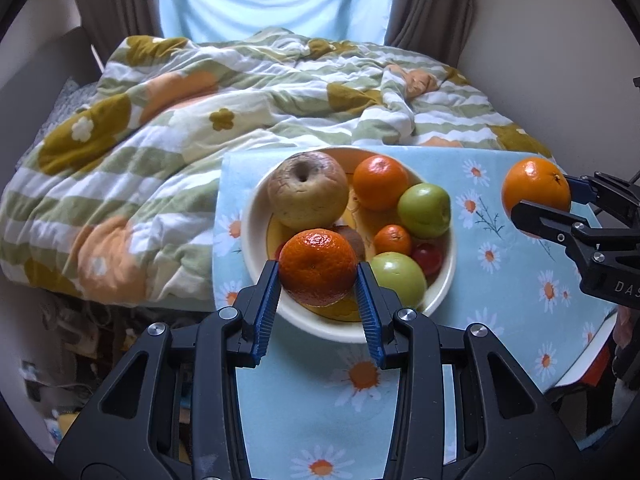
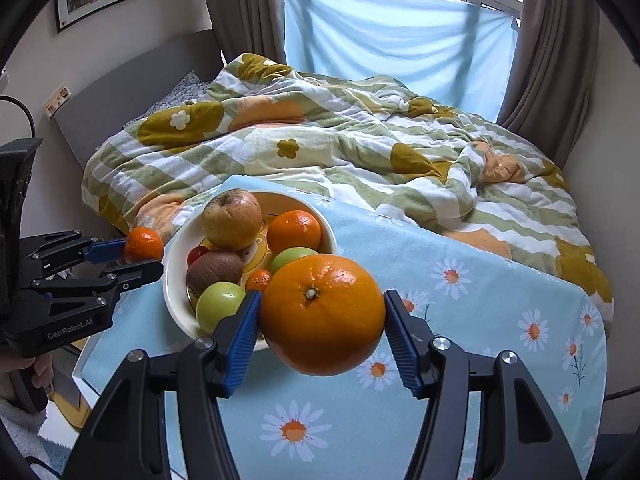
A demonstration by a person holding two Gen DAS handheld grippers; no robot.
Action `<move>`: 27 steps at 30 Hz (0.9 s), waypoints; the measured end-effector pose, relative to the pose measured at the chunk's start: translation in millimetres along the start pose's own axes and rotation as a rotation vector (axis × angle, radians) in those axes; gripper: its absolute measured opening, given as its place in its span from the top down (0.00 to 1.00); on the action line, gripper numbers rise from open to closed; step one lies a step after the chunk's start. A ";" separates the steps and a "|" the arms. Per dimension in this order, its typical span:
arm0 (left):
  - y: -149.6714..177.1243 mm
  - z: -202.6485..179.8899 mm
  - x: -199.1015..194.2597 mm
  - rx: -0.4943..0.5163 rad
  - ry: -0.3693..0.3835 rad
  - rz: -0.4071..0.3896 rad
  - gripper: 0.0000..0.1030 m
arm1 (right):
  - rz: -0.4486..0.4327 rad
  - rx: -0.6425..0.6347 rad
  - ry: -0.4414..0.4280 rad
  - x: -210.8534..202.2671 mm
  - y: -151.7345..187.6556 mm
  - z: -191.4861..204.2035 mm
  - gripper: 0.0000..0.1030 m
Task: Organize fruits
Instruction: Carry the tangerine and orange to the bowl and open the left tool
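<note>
Fruits fill the cream bowl [image 1: 442, 292] on the daisy cloth [image 1: 500, 320]. Seen from the left wrist, the left gripper [image 1: 318, 276] squeezes a small orange [image 1: 318, 266] over the bowl's near edge. Seen from the right wrist, the right gripper [image 2: 322, 316] squeezes a big orange [image 2: 322, 314] up above the cloth, just beside the bowl, with a striped blanket [image 2: 360, 140] behind.
</note>
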State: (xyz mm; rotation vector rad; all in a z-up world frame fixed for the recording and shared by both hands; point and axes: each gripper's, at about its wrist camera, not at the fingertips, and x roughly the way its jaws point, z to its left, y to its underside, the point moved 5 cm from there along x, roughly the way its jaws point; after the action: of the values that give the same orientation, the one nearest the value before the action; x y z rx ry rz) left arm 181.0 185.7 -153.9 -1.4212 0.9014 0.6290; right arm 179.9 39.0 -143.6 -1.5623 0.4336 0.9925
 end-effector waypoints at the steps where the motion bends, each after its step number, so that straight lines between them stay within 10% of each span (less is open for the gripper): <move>1: 0.1 4.8 4.3 0.002 0.002 0.006 0.57 | 0.000 0.006 0.002 2.2 -1.3 3.3 0.46; 21: -12.0 33.2 59.4 0.047 0.013 0.049 0.56 | 0.028 0.110 0.021 20.5 -3.6 14.2 0.46; 23: -14.9 32.7 54.3 0.042 0.009 0.034 0.30 | 0.027 0.111 0.021 20.5 -3.4 14.2 0.46; 24: -16.7 32.3 50.5 0.040 0.010 0.021 0.00 | 0.024 0.110 0.022 20.2 -3.8 13.4 0.46; 27: -21.6 31.2 37.7 0.035 0.032 -0.017 0.00 | 0.019 0.110 0.022 19.6 -6.8 11.0 0.46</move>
State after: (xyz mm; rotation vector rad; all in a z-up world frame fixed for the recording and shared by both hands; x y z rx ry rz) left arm 223.9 209.2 -175.4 -1.4099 0.9203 0.5769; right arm 192.3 55.9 -154.3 -1.4743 0.5109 0.9508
